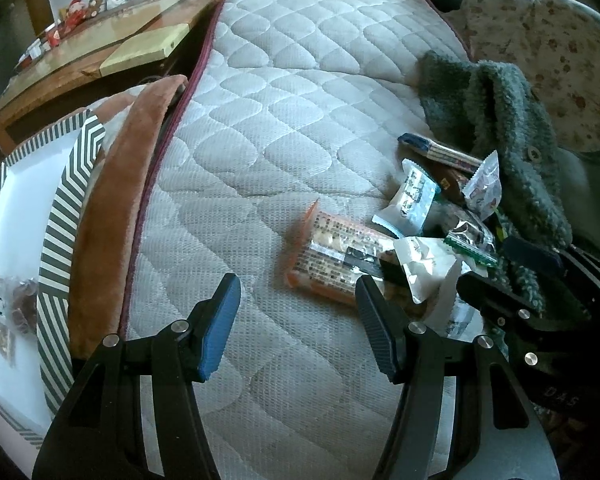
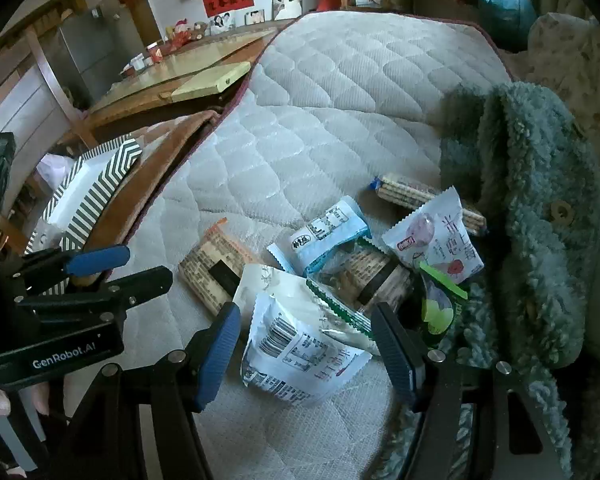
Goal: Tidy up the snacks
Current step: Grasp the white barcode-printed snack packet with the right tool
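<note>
Hovering left gripper (image 1: 298, 330) agape and empty, right gripper (image 2: 306, 354) agape over half-buried snack packets (image 2: 340, 264), box (image 1: 54, 236) cropped

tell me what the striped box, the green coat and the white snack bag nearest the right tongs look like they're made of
Striped box: likely cardboard with a matte printed finish, going by its stiff, flat walls. Green coat: fuzzy fleece or boucle cloth, with a curly pile. White snack bag: thin glossy plastic film, crinkled and catching glints of light.

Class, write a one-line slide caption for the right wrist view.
Right gripper open above a white snack packet on the quilted mattress.
</note>
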Action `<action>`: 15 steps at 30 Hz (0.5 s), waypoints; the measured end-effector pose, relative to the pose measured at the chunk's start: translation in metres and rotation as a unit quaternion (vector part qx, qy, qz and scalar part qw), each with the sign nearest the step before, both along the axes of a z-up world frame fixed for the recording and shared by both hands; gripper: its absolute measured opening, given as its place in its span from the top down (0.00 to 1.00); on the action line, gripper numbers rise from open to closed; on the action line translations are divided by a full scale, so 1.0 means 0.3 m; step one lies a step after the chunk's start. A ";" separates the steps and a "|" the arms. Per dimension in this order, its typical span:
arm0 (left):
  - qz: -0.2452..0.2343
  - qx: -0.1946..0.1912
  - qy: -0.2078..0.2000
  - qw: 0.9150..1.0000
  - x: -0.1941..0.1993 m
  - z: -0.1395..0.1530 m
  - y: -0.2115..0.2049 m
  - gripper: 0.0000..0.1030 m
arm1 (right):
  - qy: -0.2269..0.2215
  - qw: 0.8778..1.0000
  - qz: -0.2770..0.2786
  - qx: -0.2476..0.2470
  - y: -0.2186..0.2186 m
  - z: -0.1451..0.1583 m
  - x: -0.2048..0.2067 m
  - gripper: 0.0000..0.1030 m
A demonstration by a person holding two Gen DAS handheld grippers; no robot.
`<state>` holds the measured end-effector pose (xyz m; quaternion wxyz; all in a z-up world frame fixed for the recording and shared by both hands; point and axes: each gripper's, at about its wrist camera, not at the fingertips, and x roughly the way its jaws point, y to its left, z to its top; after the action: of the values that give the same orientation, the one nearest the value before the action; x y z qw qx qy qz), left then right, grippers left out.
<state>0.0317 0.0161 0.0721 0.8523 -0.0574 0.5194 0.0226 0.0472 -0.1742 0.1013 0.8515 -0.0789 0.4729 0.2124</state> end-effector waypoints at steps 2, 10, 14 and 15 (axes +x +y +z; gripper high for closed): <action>0.000 0.000 0.001 1.000 0.000 -0.002 0.002 0.42 | 0.002 1.000 0.000 -0.001 -0.001 -0.005 0.001 0.36; 0.018 -0.005 0.005 1.000 -0.021 -0.010 0.064 0.42 | 0.027 0.999 -0.004 0.020 -0.012 -0.041 0.052 0.36; 0.035 -0.010 0.010 0.999 -0.042 -0.019 0.116 0.42 | 0.044 0.998 -0.002 0.048 -0.007 -0.057 0.107 0.36; 0.038 -0.011 0.011 0.999 -0.047 -0.020 0.126 0.42 | 0.047 0.998 -0.001 0.048 -0.001 -0.060 0.121 0.36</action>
<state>0.0177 0.0539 0.0661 0.8442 -0.0858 0.5267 0.0499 0.0834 -0.1744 0.0834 0.8315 -0.0277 0.5015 0.2374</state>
